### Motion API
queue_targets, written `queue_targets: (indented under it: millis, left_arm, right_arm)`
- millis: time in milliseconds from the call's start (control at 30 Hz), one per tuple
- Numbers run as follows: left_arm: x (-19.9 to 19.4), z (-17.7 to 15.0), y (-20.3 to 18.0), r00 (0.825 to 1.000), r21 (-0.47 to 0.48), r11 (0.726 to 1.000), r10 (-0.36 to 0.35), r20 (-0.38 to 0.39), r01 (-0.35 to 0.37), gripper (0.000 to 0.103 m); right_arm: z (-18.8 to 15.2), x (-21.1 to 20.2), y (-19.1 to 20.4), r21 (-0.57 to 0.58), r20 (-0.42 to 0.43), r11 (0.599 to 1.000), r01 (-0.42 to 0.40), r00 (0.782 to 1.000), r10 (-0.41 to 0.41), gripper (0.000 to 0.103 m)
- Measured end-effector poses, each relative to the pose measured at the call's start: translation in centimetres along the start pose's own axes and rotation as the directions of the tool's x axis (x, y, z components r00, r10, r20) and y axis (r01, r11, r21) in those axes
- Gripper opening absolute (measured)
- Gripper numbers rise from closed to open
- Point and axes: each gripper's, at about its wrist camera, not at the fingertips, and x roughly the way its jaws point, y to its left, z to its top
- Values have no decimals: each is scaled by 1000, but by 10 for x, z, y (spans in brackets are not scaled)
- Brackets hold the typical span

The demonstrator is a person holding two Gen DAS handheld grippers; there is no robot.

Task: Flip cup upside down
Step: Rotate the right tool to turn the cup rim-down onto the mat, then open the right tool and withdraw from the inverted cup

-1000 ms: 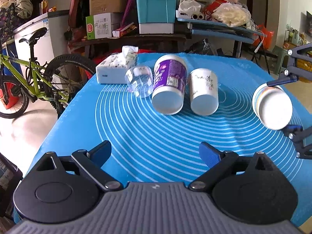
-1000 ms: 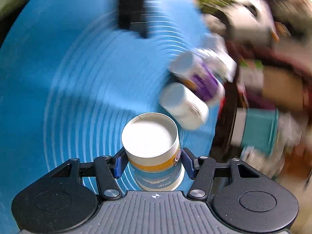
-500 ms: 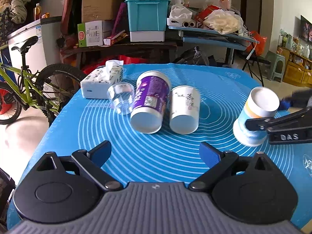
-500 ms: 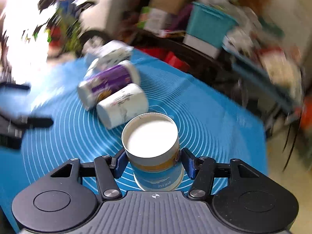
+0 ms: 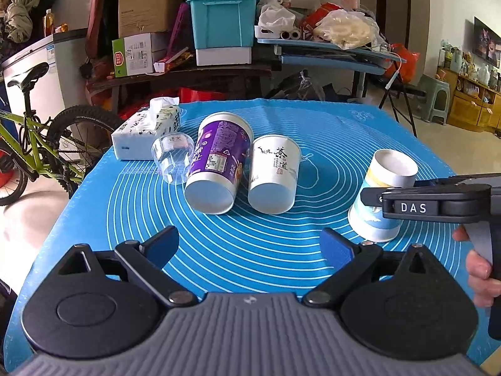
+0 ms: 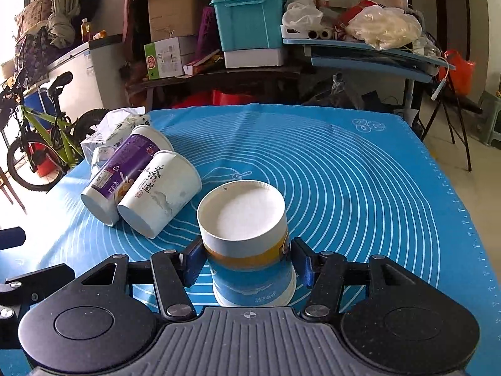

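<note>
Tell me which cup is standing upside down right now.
The yellow-and-blue cup in the right claw, base up on the mat. The purple cup, white cup and clear cup lie sideways.

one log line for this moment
right gripper: shut on blue-and-yellow paper cup, upside down on blue mat | left gripper: open, idle

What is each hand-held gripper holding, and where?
The right hand-held gripper squeezes the upside-down blue cup around its middle. The left hand-held gripper holds nothing.
</note>
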Motion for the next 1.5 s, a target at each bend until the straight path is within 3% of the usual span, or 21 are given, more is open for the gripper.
queue_targets:
  millis: [100,233,367,567,1067,1500]
  left_arm:
    - [-1,0,-1,1000,4,1000,-2,0,2,96]
    - [-5,1,-3,1000,0,1000,7,1,-7,96]
    - [-12,0,-6,1000,0,1000,5,1,-5,96]
    - [-25,-4,-12,1000,2,1000,-8,8,8,96]
    - [-59,-18,-39,998,46,998,-44,40,42,96]
    - [-82,-31,-49,997,56,997,-63,49,60,96]
  right_arm:
    - [1,-1,1,-7,2,1000,-7,1000,7,59]
    - [2,-7,4,-14,2,1000,15,1000,-15,86]
    - [-6,-23,3,-5,20,999,33,999,-33,94]
    - [-25,-58,-4,42,32,999,34,999,-36,96]
    - [-55,-141,-3,0,136,998,60,989,-60,96]
    - [-70,-171,1,-29,166,998,62,985,-57,96]
